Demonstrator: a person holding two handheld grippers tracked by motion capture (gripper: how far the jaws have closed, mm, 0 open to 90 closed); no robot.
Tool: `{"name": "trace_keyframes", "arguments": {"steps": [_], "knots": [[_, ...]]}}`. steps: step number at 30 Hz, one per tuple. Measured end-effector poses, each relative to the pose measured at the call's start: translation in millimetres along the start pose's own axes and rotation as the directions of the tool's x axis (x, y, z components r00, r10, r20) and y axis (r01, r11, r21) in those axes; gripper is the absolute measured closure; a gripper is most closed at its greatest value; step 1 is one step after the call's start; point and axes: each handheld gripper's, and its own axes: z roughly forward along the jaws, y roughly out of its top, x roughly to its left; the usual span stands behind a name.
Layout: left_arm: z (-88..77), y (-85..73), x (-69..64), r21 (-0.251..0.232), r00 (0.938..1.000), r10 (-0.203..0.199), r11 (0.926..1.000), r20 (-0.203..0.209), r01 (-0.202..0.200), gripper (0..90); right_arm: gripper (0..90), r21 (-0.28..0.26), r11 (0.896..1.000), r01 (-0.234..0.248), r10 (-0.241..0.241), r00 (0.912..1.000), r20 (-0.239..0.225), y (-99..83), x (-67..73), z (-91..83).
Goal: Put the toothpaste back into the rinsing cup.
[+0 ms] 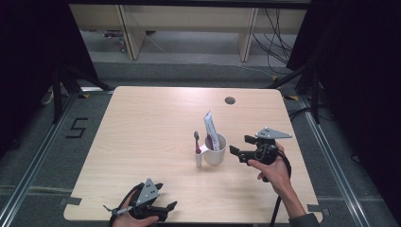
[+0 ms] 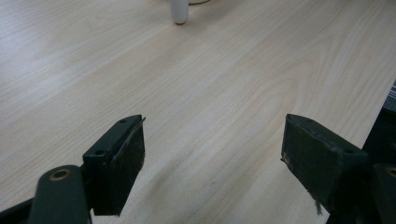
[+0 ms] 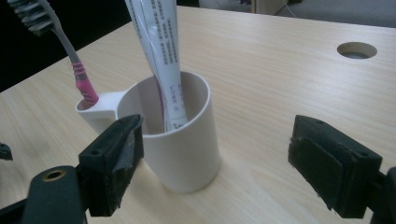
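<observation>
Item 1: pale wood-grain desk (image 1: 142,142) with a round cable hole (image 1: 230,100) near its far edge.

Item 2: white plastic cup (image 1: 215,150), upright right of the desk's centre. Inside it stands a white toothpaste tube (image 1: 210,130); its print is too blurred to read. A pink-handled toothbrush (image 1: 197,142) stands in the cup's side holder.

Item 3: your right gripper (image 1: 239,146), jaws spread apart, empty, just beside the cup.

Item 4: your left gripper (image 1: 161,198), jaws likewise apart, empty, at the near edge.

Item 5: floor marking "5" (image 1: 76,127), left of the desk.
</observation>
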Motion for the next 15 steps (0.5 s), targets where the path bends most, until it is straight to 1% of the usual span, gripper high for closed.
{"name": "trace_keyframes", "arguments": {"steps": [1,2,4,5,6,7,8,9,10,11,12,13,14,15], "knots": [[0.2,0.1,-0.1,0.001,1.0,0.001,1.0,0.0,-0.001,21.1,18.5,0.005,1.0,-0.011,0.011,0.9999,-0.002,-1.0,-0.1,-1.7],[1.0,0.0,-0.9,-0.009,1.0,-0.009,0.9999,-0.002,0.009,21.0,18.4,0.008,1.0,-0.015,0.015,0.9999,-0.004,-2.9,-1.3,-4.7],[1.1,0.1,-0.7,-0.007,1.0,-0.006,1.0,-0.002,0.006,21.0,17.9,0.019,1.0,-0.012,0.012,0.9999,0.004,-5.6,-4.2,-8.2],[0.3,0.5,0.0,0.004,1.0,0.0,1.0,-0.003,0.0,21.0,17.8,0.021,1.0,-0.014,0.014,0.9999,0.005,-7.6,-6.2,-9.7],[0.9,0.6,-0.4,-0.005,0.9999,-0.015,0.9999,-0.004,0.015,21.0,17.8,0.019,1.0,-0.017,0.016,0.9999,0.005,-9.1,-7.1,-10.5],[1.2,0.7,0.0,-0.006,0.9998,-0.018,0.9998,-0.003,0.018,21.0,17.6,0.026,0.999,-0.03,0.03,0.9995,0.01,-10.6,-7.8,-12.0],[1.0,0.7,0.9,-0.001,0.9999,-0.011,0.9999,-0.01,0.011,21.0,17.4,0.02,1.0,-0.016,0.016,0.9997,0.021,-12.4,-9.9,-12.9],[-0.3,0.9,2.4,0.016,0.9999,0.005,0.9999,-0.013,-0.005,21.0,17.3,0.028,0.999,-0.023,0.022,0.9996,0.015,-14.6,-10.8,-14.0],[1.1,0.4,0.7,-0.01,0.9997,-0.025,0.9996,-0.009,0.025,21.0,17.3,0.026,0.999,-0.033,0.032,0.9992,0.022,-15.9,-10.4,-14.3],[1.1,0.1,0.7,-0.013,0.9994,-0.032,0.9994,-0.01,0.032,21.0,17.2,0.032,0.999,-0.026,0.026,0.9995,0.018,-17.8,-11.1,-16.4],[0.9,0.0,1.0,-0.013,0.9995,-0.031,0.9994,-0.012,0.03,20.9,17.2,0.045,0.998,-0.042,0.042,0.9991,0.009,-19.4,-10.1,-17.8],[0.6,-0.2,1.0,-0.013,0.9994,-0.031,0.9994,-0.013,0.031,20.8,17.2,0.038,0.999,0.002,-0.003,0.9997,0.023,-20.3,-12.9,-18.8],[0.3,-0.3,0.9,-0.012,0.9995,-0.03,0.9995,-0.014,0.03,20.8,17.1,0.047,0.999,-0.004,0.003,0.9998,0.02,-21.9,-12.5,-20.1],[-0.4,0.0,1.2,-0.008,0.9997,-0.018,0.9998,-0.017,0.018,20.8,17.0,0.056,0.998,-0.015,0.014,0.9997,0.018,-23.5,-11.7,-21.2]]}}
